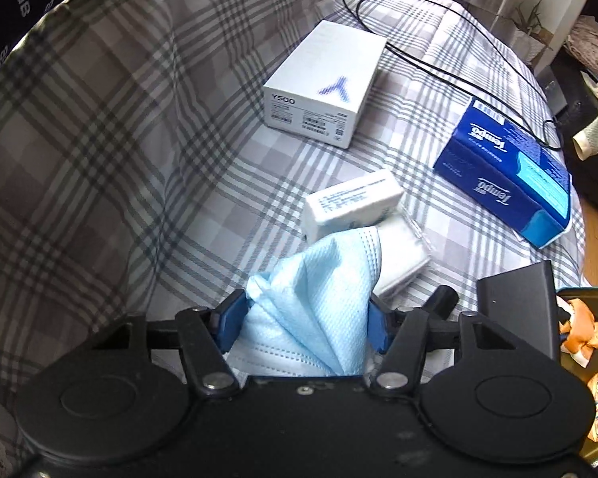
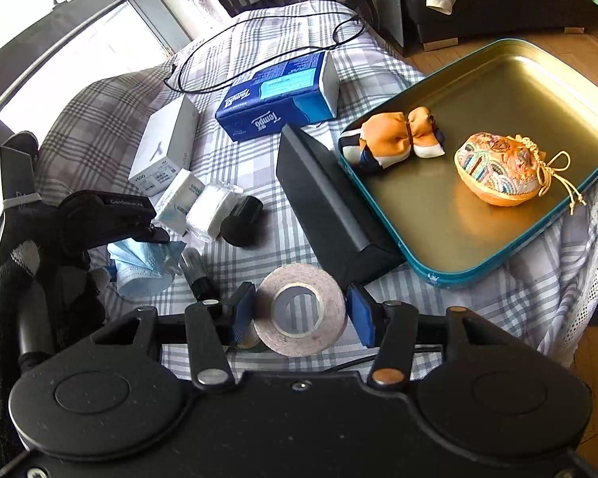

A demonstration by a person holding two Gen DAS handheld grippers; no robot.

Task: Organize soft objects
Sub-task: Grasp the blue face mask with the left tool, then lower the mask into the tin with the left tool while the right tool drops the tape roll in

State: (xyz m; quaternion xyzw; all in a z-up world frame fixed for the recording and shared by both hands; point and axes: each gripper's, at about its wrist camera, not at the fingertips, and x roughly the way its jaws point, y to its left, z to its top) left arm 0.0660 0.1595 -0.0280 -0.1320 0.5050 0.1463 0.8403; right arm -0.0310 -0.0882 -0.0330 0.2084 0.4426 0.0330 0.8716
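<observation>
My left gripper (image 1: 305,318) is shut on a light blue face mask (image 1: 319,302), crumpled between its blue pads; the mask also shows in the right wrist view (image 2: 143,267) under the left gripper (image 2: 155,235). My right gripper (image 2: 301,314) is open, its pads on either side of a roll of tape (image 2: 299,310) lying on the plaid sheet, apart from it. A teal-rimmed gold tray (image 2: 498,207) at the right holds an orange scarf bundle (image 2: 398,137) and an embroidered orange pouch (image 2: 498,171).
On the plaid bed lie a white Y500 box (image 1: 323,83), a blue Tempo tissue pack (image 1: 506,171), two small white packets (image 1: 351,203), a black case (image 2: 323,203) against the tray, a black cylinder (image 2: 243,219) and a black cable (image 2: 259,51). Wooden floor lies at the right.
</observation>
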